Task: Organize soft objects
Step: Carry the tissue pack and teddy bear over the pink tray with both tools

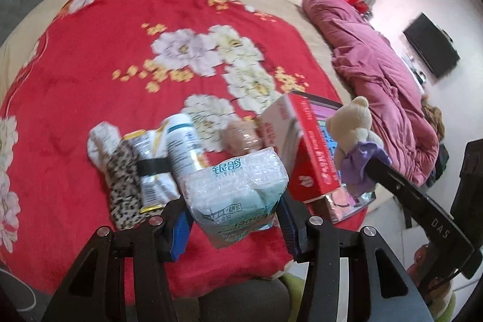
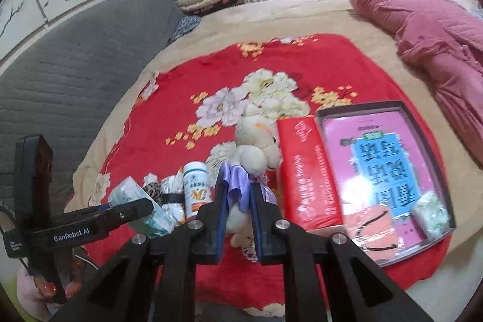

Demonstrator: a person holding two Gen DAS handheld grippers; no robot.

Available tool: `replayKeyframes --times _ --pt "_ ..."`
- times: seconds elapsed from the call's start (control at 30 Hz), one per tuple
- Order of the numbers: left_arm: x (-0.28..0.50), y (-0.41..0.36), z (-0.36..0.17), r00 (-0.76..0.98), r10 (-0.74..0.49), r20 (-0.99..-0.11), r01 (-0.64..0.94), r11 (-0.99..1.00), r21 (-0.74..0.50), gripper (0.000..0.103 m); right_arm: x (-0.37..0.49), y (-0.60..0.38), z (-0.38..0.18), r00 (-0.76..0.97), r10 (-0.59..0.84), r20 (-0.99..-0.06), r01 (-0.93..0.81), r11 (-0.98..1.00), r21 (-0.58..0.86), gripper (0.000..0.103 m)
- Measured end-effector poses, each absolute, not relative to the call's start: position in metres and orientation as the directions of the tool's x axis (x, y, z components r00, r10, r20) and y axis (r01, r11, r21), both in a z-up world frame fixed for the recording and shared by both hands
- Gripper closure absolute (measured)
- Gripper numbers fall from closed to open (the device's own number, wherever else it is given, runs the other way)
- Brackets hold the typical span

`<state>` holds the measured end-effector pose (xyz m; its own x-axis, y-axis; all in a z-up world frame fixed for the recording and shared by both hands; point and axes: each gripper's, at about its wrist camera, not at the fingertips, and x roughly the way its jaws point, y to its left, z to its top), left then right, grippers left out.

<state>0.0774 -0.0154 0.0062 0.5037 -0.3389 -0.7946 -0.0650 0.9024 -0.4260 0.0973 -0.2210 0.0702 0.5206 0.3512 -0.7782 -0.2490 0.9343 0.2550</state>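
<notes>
We find the left claw (image 1: 235,219) pinching a clear-wrapped pale tissue pack (image 1: 238,192), the right claw (image 2: 238,219) clamped on a cream plush bear in a purple ribbon (image 2: 256,150), both held above the red floral bed blanket (image 2: 169,110). The shallow grey cardboard tray (image 2: 422,122) already holds a second tissue pack (image 2: 430,213); a leopard-print cloth roll (image 1: 123,186) remains unsorted.

Two black hand-held grippers (image 1: 232,219) (image 2: 238,219). One cream plush bear in a purple satin dress (image 2: 256,147). Two clear-wrapped pale green tissue packs (image 1: 235,192) (image 2: 430,215). One white cylindrical supplement bottle (image 2: 196,189). One red rectangular carton (image 2: 308,171). One shallow grey open box with a pink printed base (image 2: 422,122). One leopard-print fabric roll (image 1: 123,186). One red floral blanket (image 1: 90,74).
</notes>
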Motion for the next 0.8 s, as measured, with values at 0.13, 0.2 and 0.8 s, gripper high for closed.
replayKeyframes --times 0.13,0.2,0.8 --pt "0.078 -0.036 0.021 0.511 -0.349 -0.785 -0.015 0.91 -0.414 0.051 0.092 -0.246 0.085 0.564 0.33 -0.757 -0.215 0.944 0.251 0.088" --pt "0.079 -0.048 0.028 0.514 -0.351 -0.783 0.01 0.915 -0.403 0.051 0.09 -0.257 0.091 0.579 0.321 -0.749 -0.201 0.947 0.251 0.088" --pt "0.094 -0.135 0.063 0.487 -0.429 -0.76 0.199 0.902 -0.382 0.051 0.076 -0.361 0.123 0.684 0.187 -0.705 -0.017 0.971 0.24 0.088"
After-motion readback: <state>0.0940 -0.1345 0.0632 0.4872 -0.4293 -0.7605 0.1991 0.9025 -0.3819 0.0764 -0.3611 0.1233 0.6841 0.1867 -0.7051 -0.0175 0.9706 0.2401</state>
